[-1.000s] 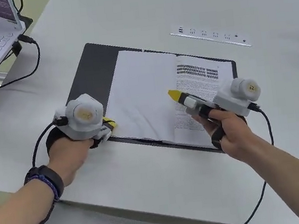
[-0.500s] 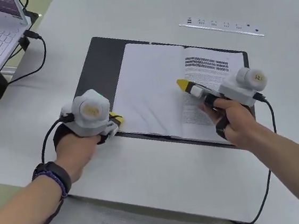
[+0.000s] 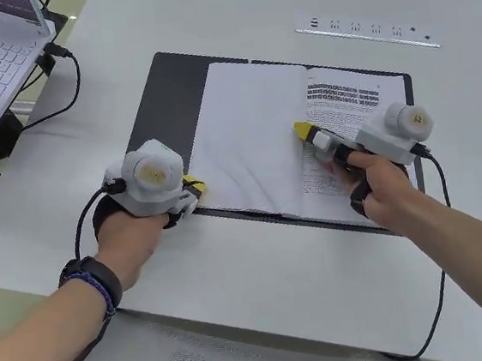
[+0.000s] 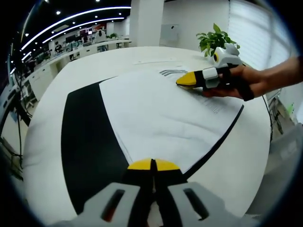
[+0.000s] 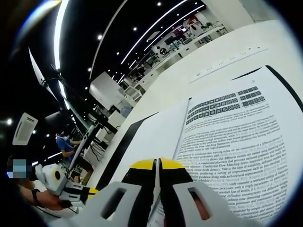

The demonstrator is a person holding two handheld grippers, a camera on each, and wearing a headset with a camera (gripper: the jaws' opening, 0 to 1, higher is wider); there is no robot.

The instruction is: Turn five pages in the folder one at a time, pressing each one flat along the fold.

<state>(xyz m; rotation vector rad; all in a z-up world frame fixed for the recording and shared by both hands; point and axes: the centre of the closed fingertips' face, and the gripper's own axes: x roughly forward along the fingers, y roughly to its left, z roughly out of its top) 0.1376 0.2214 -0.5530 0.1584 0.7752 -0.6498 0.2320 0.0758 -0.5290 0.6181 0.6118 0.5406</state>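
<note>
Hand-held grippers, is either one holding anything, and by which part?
Nothing looks held. The right hand-held gripper is shut, its tip resting on the printed page. The left hand-held gripper is shut at the blank page's near corner.

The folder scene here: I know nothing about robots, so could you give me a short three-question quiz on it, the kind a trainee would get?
1. True or false: the right gripper has its yellow tip over the open pages of the folder, close to the fold beside the printed page.
2. What lies on the table beyond the folder's far edge? A. a white power strip B. a mug C. a stapler
3. Fill in: at the folder's near left edge, the left gripper has its fingers ___ (open or shut).

Key: 1 true; 2 A; 3 shut.
</note>
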